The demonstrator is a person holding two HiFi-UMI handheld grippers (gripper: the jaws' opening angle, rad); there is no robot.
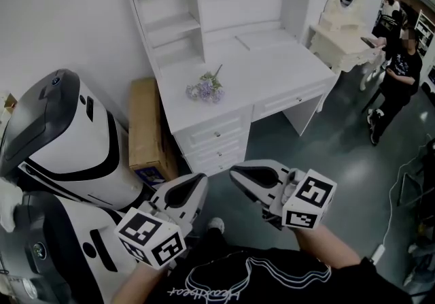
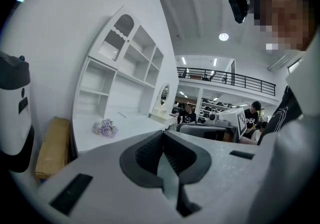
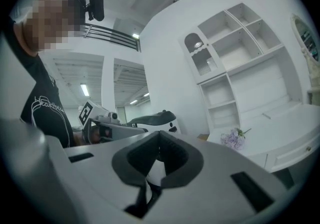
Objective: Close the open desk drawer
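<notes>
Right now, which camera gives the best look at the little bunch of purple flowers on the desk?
The head view: the purple flowers lie in full sight on the white desk, stem and all. Both gripper views show the flowers only small and far off.

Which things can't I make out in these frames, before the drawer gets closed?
Head view: whether any desk drawer is open; too small, seen steeply from above.
Left gripper view: drawer fronts hidden behind the left gripper.
Right gripper view: one drawer front cut off by the picture's edge.
</notes>
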